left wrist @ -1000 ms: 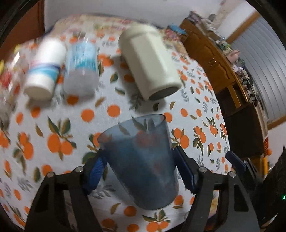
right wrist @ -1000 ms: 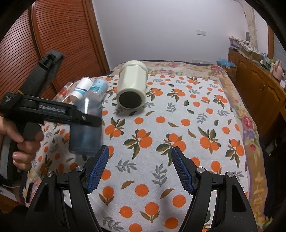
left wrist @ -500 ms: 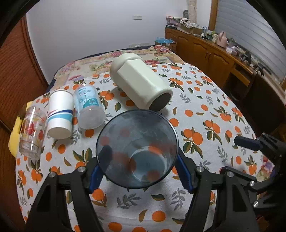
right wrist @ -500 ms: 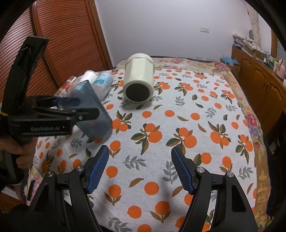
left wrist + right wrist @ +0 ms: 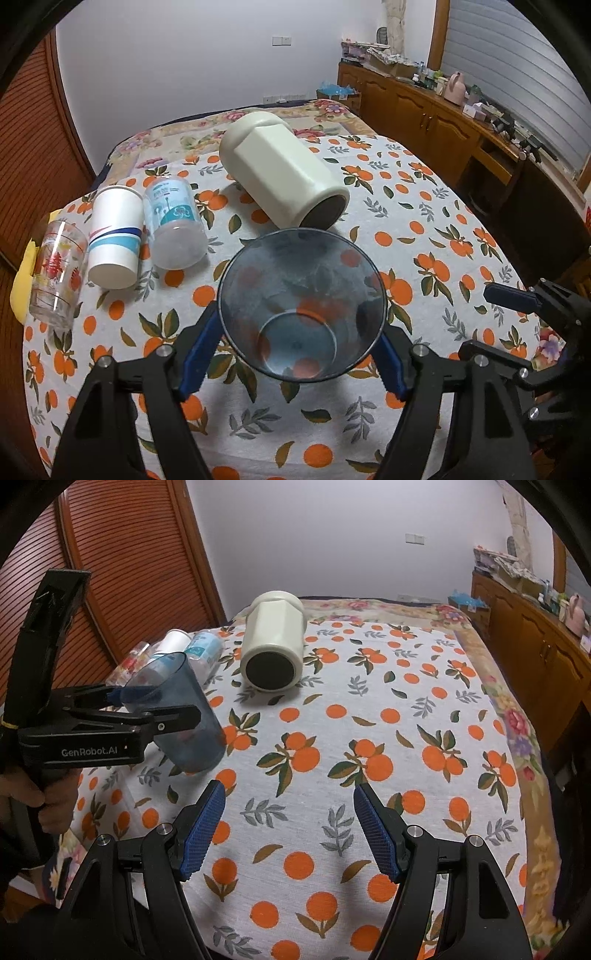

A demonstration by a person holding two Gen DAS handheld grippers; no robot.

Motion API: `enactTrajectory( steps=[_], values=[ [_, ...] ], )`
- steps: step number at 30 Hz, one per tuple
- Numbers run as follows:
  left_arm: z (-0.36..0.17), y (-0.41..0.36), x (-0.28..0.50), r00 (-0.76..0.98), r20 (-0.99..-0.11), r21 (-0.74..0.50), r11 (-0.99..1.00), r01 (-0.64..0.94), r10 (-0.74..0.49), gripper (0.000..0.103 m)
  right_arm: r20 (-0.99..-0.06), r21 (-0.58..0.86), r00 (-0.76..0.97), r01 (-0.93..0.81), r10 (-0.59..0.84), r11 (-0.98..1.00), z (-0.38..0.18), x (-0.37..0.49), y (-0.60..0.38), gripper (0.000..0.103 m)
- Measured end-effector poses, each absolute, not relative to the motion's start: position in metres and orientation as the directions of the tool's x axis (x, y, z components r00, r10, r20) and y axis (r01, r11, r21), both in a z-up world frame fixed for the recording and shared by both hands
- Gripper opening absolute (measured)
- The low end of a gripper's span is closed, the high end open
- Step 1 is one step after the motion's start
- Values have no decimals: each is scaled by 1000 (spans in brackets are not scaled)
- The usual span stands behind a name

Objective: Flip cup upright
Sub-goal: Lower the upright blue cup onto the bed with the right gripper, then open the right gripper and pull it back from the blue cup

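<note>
Sitting between the two blue pads of the left gripper (image 5: 301, 350) is the blue see-through cup (image 5: 301, 306). The pads squeeze its sides. Its open mouth faces up toward the left camera, so you can look down inside to its round bottom. From the right wrist view the cup (image 5: 177, 712) leans a little, with its bottom low over the tablecloth (image 5: 369, 738); I cannot tell if it touches the cloth. A hand (image 5: 33, 794) holds the handle of the left gripper (image 5: 147, 709) at the left edge.

The right gripper (image 5: 288, 830) has its pads wide apart and nothing between them. It hangs over the cloth, well apart from the cup.

Behind the cup, a big cream jar (image 5: 284, 173) lies on its side with its dark round end facing the cameras. To the left of the jar lie three more cups on their sides in a row: a clear plastic cup (image 5: 173, 221) with blue print, a white paper cup (image 5: 116, 236) with stripes, and a glass (image 5: 55, 273) with red pictures. The cloth has oranges and leaves on it.
</note>
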State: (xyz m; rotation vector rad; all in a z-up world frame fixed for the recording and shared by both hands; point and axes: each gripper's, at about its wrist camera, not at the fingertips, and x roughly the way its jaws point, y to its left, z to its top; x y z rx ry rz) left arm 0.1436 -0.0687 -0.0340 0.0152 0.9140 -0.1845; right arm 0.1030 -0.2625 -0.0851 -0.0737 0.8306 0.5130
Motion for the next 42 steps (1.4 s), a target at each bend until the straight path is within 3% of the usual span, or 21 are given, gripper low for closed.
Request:
enactTrajectory(
  steps=[13, 31, 42],
  values=[
    [-24, -56, 128, 636, -742, -148, 977, 155, -213, 81, -711, 147, 567, -458, 416, 877, -81, 103, -264, 74],
    [0, -47, 77, 775, -615, -71, 990, 123, -141, 95, -671, 170, 602, -442, 432, 881, -69, 96, -270, 74],
    [16, -35, 47, 812, -576, -68, 995, 68, -94, 96, -594, 125, 677, -455, 434, 881, -50, 74, -256, 74]
  ],
)
